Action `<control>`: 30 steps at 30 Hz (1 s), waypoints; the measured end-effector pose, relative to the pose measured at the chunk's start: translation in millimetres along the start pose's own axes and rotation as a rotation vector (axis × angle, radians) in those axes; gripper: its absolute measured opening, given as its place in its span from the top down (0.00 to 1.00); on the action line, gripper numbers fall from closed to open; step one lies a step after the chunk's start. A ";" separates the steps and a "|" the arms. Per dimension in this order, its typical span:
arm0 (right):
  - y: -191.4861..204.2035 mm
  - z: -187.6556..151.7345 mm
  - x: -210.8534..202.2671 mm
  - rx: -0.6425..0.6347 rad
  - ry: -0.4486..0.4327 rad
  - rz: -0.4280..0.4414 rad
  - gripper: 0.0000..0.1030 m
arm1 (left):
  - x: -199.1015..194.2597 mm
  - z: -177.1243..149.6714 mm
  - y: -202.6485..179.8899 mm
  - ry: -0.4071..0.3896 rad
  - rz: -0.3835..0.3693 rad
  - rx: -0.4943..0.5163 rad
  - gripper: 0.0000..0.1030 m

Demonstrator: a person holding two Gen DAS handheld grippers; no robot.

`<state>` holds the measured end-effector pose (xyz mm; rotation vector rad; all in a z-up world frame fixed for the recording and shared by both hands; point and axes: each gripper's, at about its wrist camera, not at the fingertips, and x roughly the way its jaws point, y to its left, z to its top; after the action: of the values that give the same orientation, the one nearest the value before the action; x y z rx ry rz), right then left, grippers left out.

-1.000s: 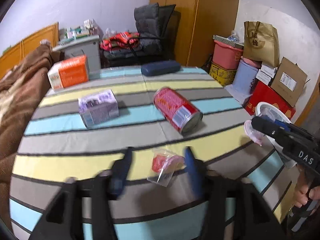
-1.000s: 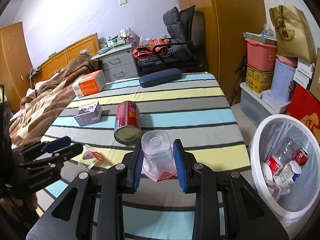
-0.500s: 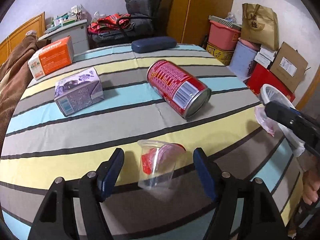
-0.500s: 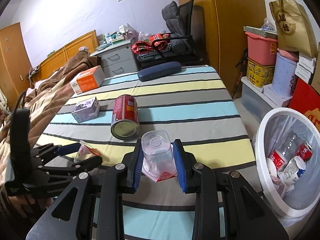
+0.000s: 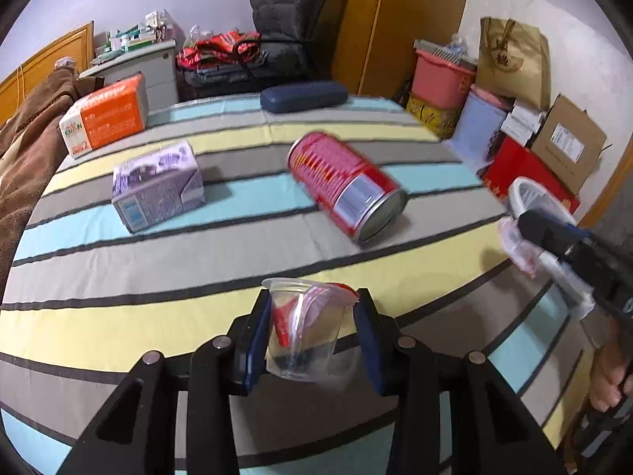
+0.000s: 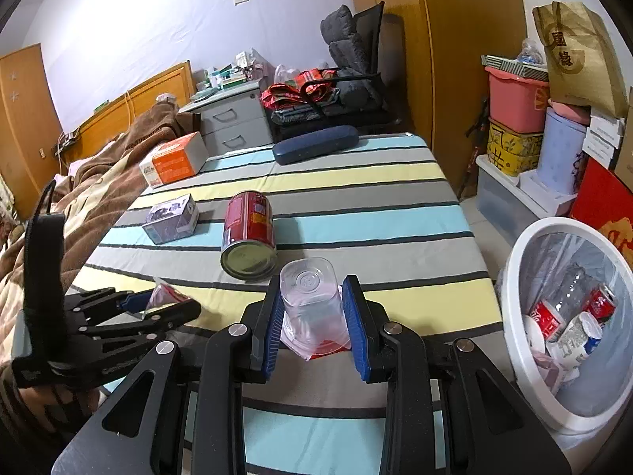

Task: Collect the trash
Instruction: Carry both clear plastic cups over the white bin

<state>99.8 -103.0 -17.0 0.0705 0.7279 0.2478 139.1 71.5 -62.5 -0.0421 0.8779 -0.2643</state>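
Left gripper (image 5: 312,330) closing on clear cup (image 5: 306,328) – right gripper (image 6: 312,326) grips plastic cup (image 6: 310,304)

You had a counter (image 6: 356,198) covered in a cloth striped pale blue, yellow and grey, with thin black lines between the bands. On it lay a red can (image 5: 344,182) with a silver end, a purple carton (image 5: 158,186), an orange-and-white box (image 5: 105,118) and a navy case (image 5: 304,96). Your tongs were black with blue pads (image 6: 273,332). The clear cups (image 6: 310,304) showed red inside. The bin (image 6: 514,316) was white.
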 end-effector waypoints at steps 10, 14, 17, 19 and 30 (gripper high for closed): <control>-17.6 0.9 -25.1 0.009 -0.052 -0.038 0.70 | -35.3 19.2 -47.7 -0.103 -0.068 0.080 0.59; -32.0 2.2 -36.4 0.023 -0.077 -0.061 0.70 | -36.8 28.9 -71.7 -0.122 -0.093 0.115 0.59; -45.8 2.0 -44.9 0.035 -0.092 -0.088 0.70 | -35.3 33.9 -90.7 -0.129 -0.115 0.137 0.59; -56.0 1.7 -51.4 0.047 -0.101 -0.106 0.70 | -33.7 36.9 -104.0 -0.134 -0.129 0.154 0.59; -105.2 -0.6 -78.3 0.093 -0.132 -0.223 0.70 | -17.2 55.5 -186.5 -0.140 -0.237 0.251 0.58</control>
<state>64.1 -224.3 17.7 0.0921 0.6097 -0.0038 131.6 -108.5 13.0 0.0681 0.6952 -0.5850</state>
